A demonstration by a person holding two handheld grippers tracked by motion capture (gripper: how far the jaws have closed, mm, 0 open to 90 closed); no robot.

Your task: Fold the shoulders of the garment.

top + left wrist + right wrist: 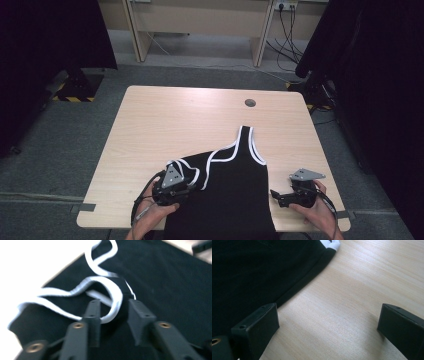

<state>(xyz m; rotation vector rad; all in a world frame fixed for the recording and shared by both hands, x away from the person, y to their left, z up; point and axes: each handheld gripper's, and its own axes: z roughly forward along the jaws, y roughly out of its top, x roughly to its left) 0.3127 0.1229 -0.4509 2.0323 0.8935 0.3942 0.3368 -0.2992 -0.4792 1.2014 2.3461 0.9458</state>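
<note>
A light wooden table (pixel 165 120) carries a black tank top (pixel 227 195) with white trim, spread over its near half with one strap reaching toward the middle and its folded-over left strap bunched near the person's left hand. The left gripper (pixel 181 191) sits on that bunched part, its jaws a little apart with a loop of the white trim (pixel 113 307) lying between them, not pinched. The right gripper (pixel 278 196) rests just beside the top's right edge, jaws wide apart over bare wood, holding nothing.

High cam overhead; claw cams close, all share top (pixel 230 195).
</note>
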